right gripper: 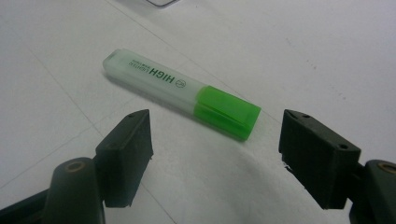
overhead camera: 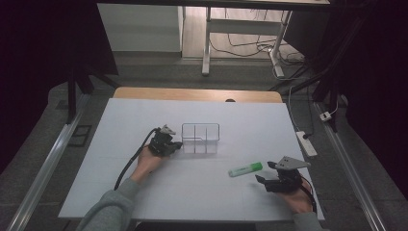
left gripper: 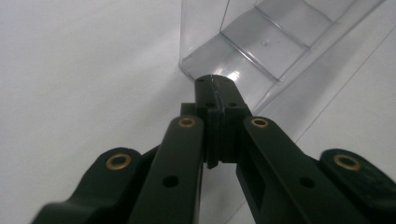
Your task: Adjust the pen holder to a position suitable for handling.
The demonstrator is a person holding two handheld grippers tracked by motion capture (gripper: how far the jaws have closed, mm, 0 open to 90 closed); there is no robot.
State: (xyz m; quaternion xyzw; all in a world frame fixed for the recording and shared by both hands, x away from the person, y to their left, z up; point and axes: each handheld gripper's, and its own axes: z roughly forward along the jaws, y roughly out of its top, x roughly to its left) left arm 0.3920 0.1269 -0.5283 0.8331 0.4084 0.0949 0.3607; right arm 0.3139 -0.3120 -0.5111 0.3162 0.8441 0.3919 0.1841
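A white sheet (overhead camera: 192, 187) covers the wooden table (overhead camera: 197, 94), with grey floor, desk legs and loose cables beyond its far edge.

Nearest the person, at about 4 o'clock on the sheet, the right gripper (overhead camera: 268, 172) sits in the right hand (overhead camera: 298, 198), its 2 jaws spread wide with nothing between them. Just beyond the tips lies a green highlighter (overhead camera: 245, 169) flat on the sheet, its long axis running from 8 o'clock to 2 o'clock in the high view, the bright green cap at the 2 o'clock end. In the right gripper view the highlighter (right gripper: 182, 95) lies ahead of the gap, apart from both jaws, cap end nearer the right-hand jaw and pale barrel reaching off toward 10 o'clock; the barrel reads "HIGH", the smaller print is too fine to read.

Farther off, near the middle of the sheet, the left gripper (overhead camera: 179, 144) is held by the left hand (overhead camera: 148, 161), jaws pressed together on nothing, tips just beside the near left corner of a clear plastic organizer tray (overhead camera: 200, 138). The left gripper view cuts the tray (left gripper: 261, 44) off at the top edge, showing its dividers; whether the tips touch its wall cannot be told.
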